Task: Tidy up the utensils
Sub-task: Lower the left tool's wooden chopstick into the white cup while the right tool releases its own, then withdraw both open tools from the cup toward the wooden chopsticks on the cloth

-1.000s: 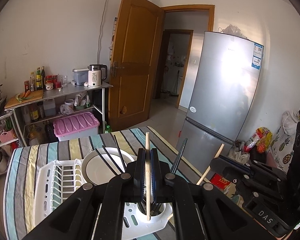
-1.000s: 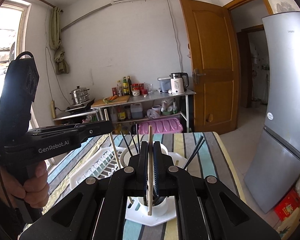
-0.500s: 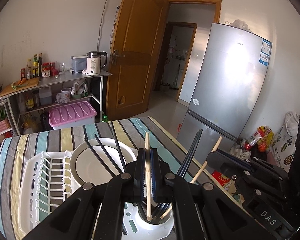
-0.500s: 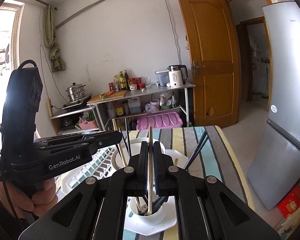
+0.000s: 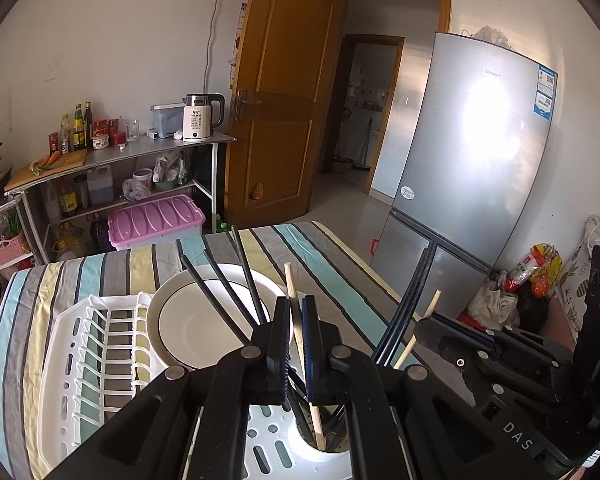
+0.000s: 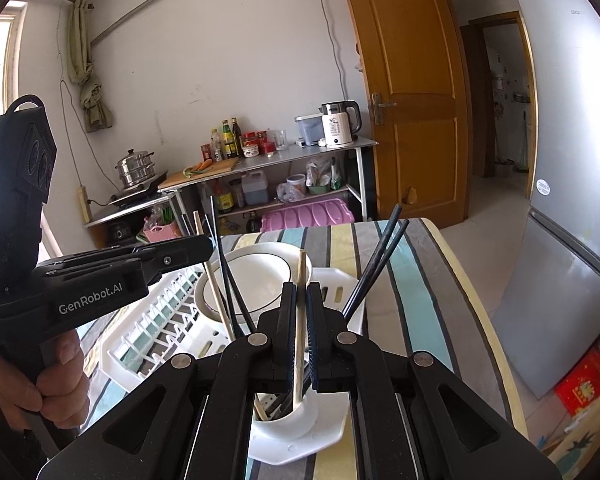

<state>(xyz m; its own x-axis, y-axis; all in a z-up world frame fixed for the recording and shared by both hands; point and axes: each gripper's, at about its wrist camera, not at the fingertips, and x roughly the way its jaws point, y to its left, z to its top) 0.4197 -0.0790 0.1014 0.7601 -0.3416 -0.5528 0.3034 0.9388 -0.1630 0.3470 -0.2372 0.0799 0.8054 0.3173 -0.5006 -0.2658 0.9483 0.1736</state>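
With each wooden chopstick [image 5: 300, 336] [image 6: 300, 320] lowered into the white cup [image 6: 296, 420], left gripper [image 5: 296, 308] and right gripper [image 6: 300, 292] clamp one apiece.

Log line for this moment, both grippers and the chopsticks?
left gripper: shut on wooden chopstick | right gripper: shut on second wooden chopstick | lower ends inside white utensil cup | neither released

The left tongs [image 6: 204, 246] carry the white marking "GenRobot.AI" along the side of the body. The right tongs [image 5: 424, 326] carry the letters "DAS" on the lower housing. The white electric kettle [image 6: 337, 125] shows "55" on its front label. The refrigerator [image 5: 476, 152] bears a small brand word near the top of its door and a blue sticker; neither is legible.
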